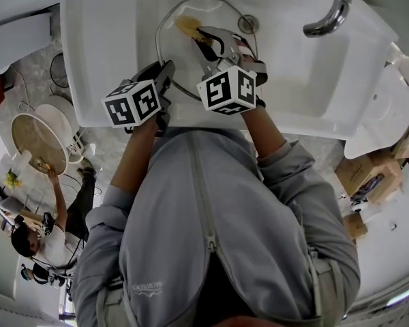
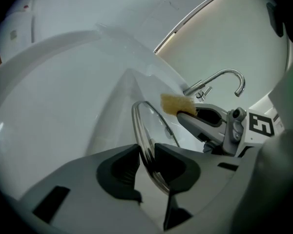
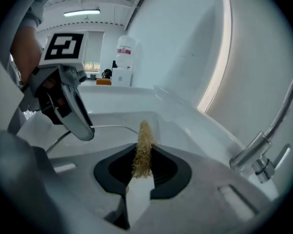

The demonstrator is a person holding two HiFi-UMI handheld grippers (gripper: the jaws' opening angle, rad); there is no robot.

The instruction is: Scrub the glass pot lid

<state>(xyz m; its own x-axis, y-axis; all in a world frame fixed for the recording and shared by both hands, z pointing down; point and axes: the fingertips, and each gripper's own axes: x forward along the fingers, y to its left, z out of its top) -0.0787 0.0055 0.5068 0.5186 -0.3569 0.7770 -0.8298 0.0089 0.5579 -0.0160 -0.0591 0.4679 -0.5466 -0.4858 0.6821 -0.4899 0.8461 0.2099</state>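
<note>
While the left gripper (image 2: pixel 147 167) stands clamped on the near rim of the glass pot lid (image 2: pixel 151 130), its two dark pads pressing on either face of the glass, the lid is held on edge and tilted inside the white sink (image 1: pixel 102 60) rather than lying flat on the basin floor. In the head view the grip sits at about 8 o'clock on the lid's circle, and the lid spreads away from it toward 1 o'clock, in the direction of the faucet (image 1: pixel 327 16). The right gripper (image 3: pixel 142 167) is closed on a coarse yellow scrub pad (image 3: pixel 144 145), which stands upright between its jaws with its free end poking out beyond them. That free end lies at roughly 11 o'clock on the lid in the head view, near the far rim. In the left gripper view it shows at 1 o'clock from the lid's top edge, on the face turned toward the right gripper. Whether the pad already touches the glass I cannot tell. By my judgement the coming stroke turns on this: the pad's long axis runs along the jaws and meets the lid tip-first, so the right gripper, the one facing the open glass, would need to press the tip on and sweep toward 5 o'clock while the left steadies the rim.
</note>
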